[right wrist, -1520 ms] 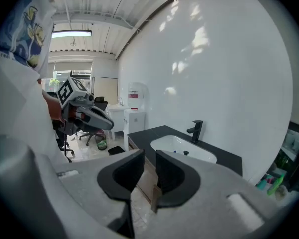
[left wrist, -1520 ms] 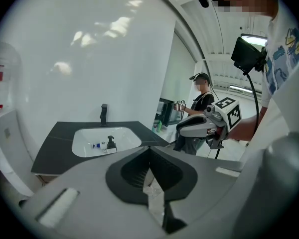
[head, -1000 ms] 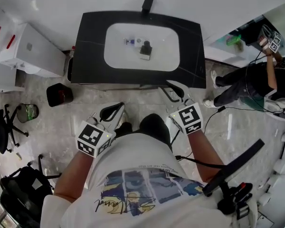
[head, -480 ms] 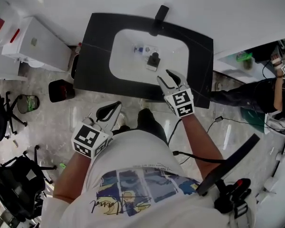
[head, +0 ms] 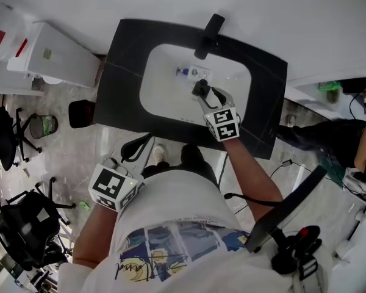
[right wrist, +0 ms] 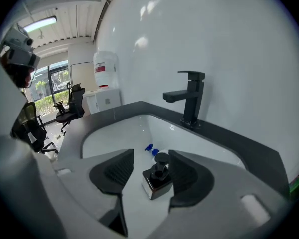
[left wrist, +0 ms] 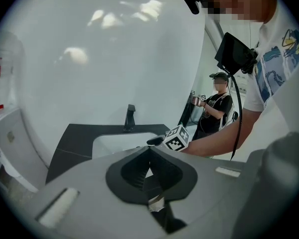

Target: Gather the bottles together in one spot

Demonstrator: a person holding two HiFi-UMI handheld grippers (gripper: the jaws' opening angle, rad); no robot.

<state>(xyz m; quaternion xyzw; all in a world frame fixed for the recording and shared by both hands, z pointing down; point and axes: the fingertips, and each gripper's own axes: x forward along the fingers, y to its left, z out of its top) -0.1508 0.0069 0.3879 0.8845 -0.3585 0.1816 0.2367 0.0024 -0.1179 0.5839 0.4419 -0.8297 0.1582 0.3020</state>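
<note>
Head view first: white sink (head: 165, 96) set in a black counter (head: 125, 72), with a dark faucet (head: 208, 28) at the far edge. Inside the basin, a dark pump bottle (head: 200, 88) upright near the middle. Just beyond it, toward the faucet, small bottles with blue caps (head: 186, 72) lying on the white bottom. Down in the basin, the right gripper (head: 207, 94), one jaw on each side of the pump bottle. Low and close to the body, outside the counter and well apart from the sink, the left gripper (head: 136, 148).

Left gripper view: jaws of the left gripper (left wrist: 148, 156) closed together, pads meeting, nothing between them. Beyond them the sink (left wrist: 114, 144), the faucet (left wrist: 130, 117) and the marker cube (left wrist: 176, 138) of the other gripper over the basin. Farther back, another person (left wrist: 217, 103) standing.

Right gripper view: jaws of the right gripper (right wrist: 150, 158) spread fairly wide, and the pump bottle (right wrist: 157, 180) upright between them, nearer to the right-hand jaw, with contact hard to tell. Behind it, the small bottles with blue caps (right wrist: 152, 149) on the basin floor, close to the pump bottle but apart from it. Above, the faucet (right wrist: 189, 98) on the counter (right wrist: 239, 143). Far off at the left, a water dispenser (right wrist: 105, 68) and an office chair (right wrist: 72, 106).
</note>
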